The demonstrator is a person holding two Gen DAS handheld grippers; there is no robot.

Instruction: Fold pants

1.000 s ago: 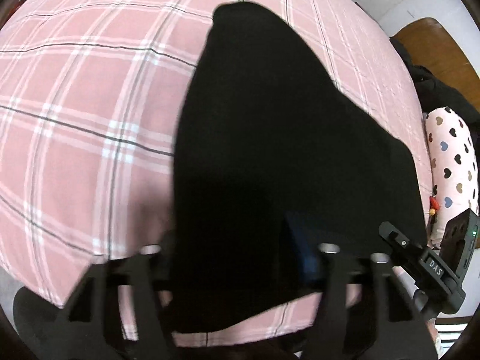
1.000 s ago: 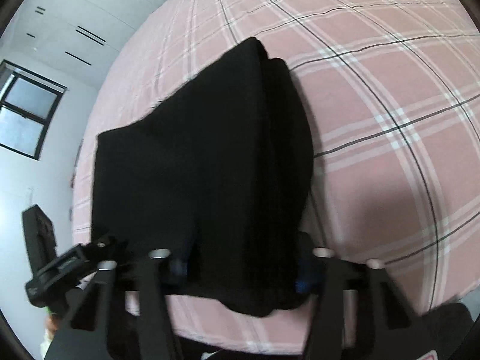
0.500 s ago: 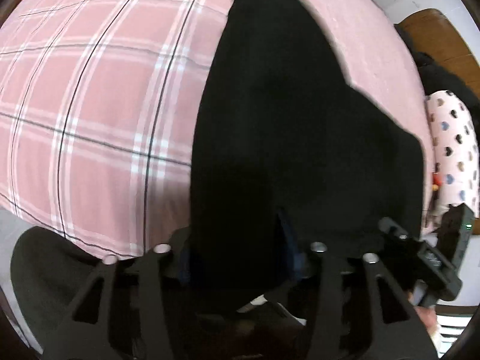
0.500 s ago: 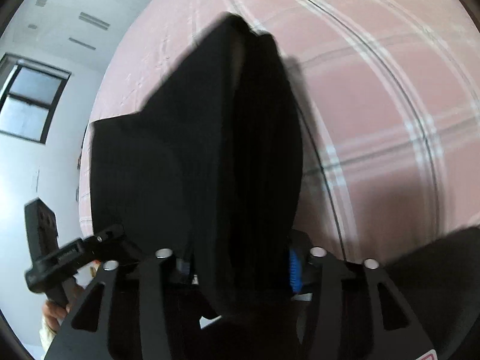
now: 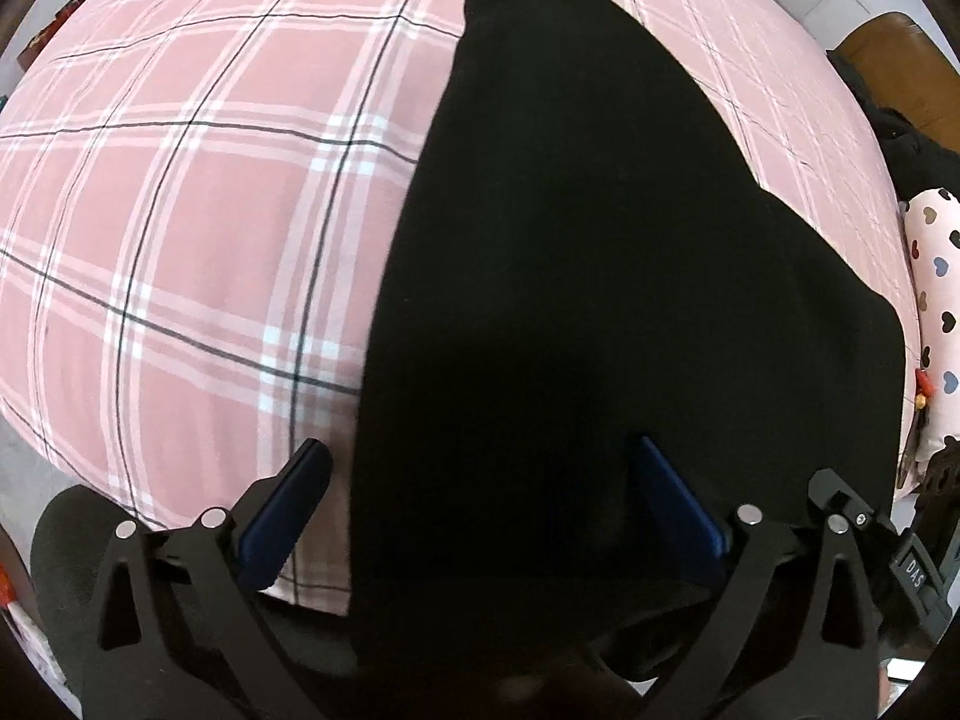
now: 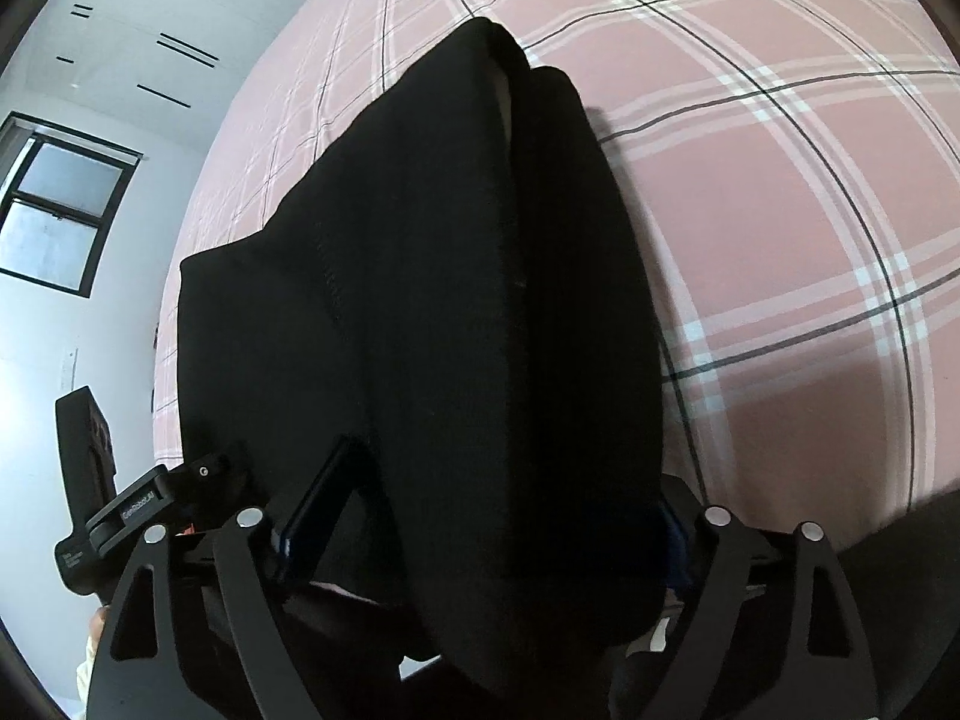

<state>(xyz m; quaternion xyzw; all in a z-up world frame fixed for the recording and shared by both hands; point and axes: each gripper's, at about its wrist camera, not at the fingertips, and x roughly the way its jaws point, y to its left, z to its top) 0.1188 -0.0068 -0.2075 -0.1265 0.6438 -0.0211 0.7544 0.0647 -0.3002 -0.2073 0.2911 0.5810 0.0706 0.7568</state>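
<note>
Pants (image 5: 600, 300) lie between both spread tools' fingers (left tool (image 5: 480, 492), right tool (image 6: 480, 516)), ungripped.

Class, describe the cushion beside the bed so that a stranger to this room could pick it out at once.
Start from the big bed under the pink plaid sheet, where the black pants lie. Follow the sheet to its right edge in the left wrist view; the cushion sits just past it, below a brown wooden board. It alone is pale and dotted with small hearts in several colours.
</note>
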